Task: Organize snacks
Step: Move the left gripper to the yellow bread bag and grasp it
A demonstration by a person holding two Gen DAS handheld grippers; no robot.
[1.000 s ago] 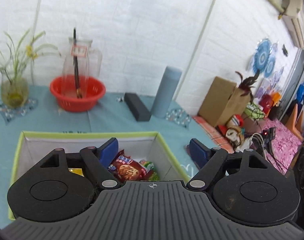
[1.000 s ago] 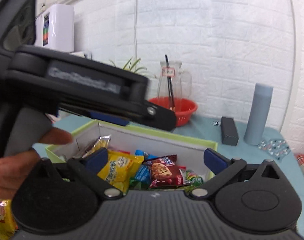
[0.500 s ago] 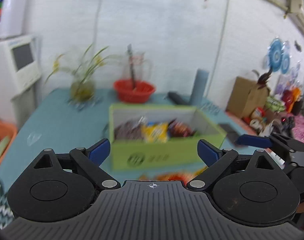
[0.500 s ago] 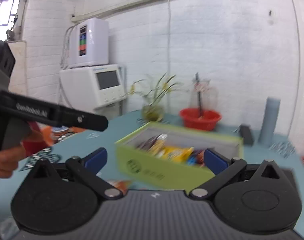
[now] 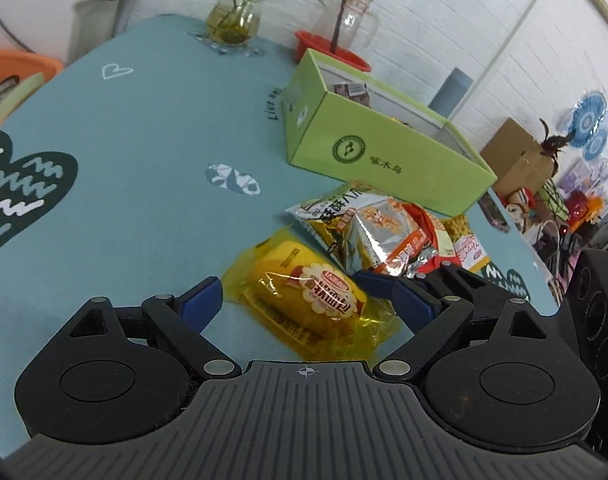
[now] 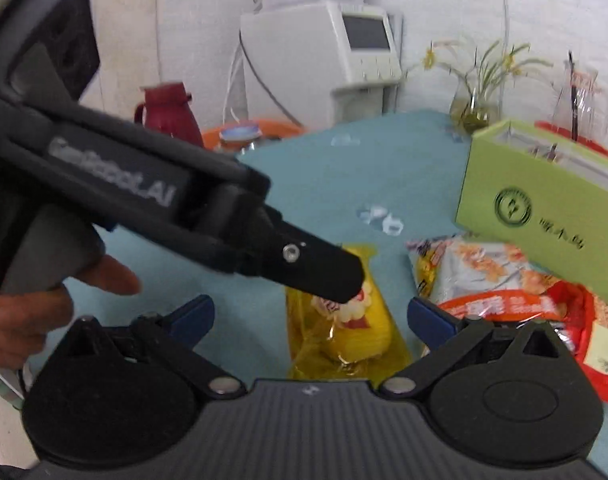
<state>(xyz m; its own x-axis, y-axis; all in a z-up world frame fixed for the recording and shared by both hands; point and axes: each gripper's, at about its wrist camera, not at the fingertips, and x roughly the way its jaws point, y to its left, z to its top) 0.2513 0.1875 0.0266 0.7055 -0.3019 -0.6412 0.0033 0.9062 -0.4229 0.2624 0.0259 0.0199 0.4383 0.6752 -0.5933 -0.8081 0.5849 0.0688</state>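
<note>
Yellow cellophane packet with a sponge cake inside [image 5: 304,300], flat on the teal printed tablecloth [image 5: 144,160], near edge, as framed from the left wrist. Straddled by the black, blue-padded left gripper [image 5: 288,286]: jaws spread wide, just narrowed a touch, packet between them, no pad yet pressed on the wrapper. Lay just beside a loose heap of silver, orange and red foil snack bags [image 5: 368,232], itself touching or nearly touching the front wall of the lime-green open cardboard box [image 5: 384,148]. Showed a few wrappers already inside the box, over its rim.

From the right wrist, same yellow packet [image 6: 340,328] dead ahead, between the parted fingers of the black right gripper [image 6: 310,310]. Held nothing; stood open, pads well clear of the cellophane. Crossed from the left by the other tool's black finger, held in the person's left hand [image 6: 24,320], tip over the packet's top end; contact impossible to tell from here. Green box [image 6: 544,208] up and to the right, foil bags [image 6: 504,292] at its foot.

Judged to be the pick-up step for the next snack, with several still outside the box. Called next for one tool only to close on the packet's middle, firmly but without crushing the cake, then a lift and a carry over the box rim; risked a clash of the two tools on one target.
</note>
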